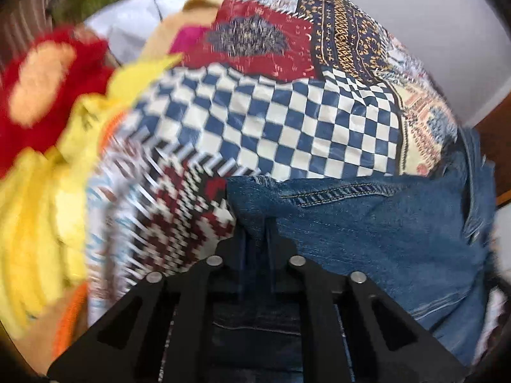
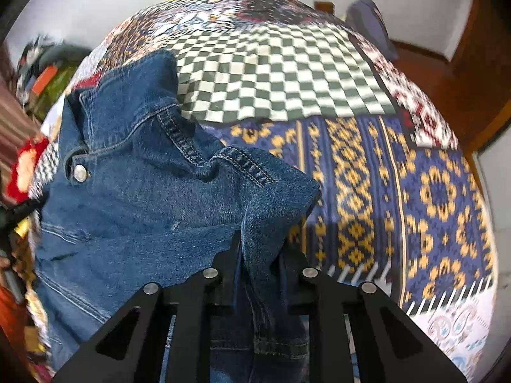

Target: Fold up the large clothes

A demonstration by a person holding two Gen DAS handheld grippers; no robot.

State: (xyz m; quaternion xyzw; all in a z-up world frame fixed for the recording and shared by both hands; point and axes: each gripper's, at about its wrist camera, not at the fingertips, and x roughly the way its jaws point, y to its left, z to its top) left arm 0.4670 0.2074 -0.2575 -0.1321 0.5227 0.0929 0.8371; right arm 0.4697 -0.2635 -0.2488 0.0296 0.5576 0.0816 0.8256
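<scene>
Denim jacket [image 2: 134, 191], pinched at separate edges by left gripper [image 1: 255, 226] and right gripper [image 2: 260, 249] above patchwork bedspread [image 2: 399, 175]; step: carrying; next: spreading flat

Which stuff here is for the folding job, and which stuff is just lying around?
For the job:
- denim jacket
- left gripper, shut on the jacket
- right gripper, shut on the jacket
- patchwork bedspread that the jacket lies on

Just lying about:
- yellow cloth
- red and orange fuzzy thing
- white cloth
</scene>
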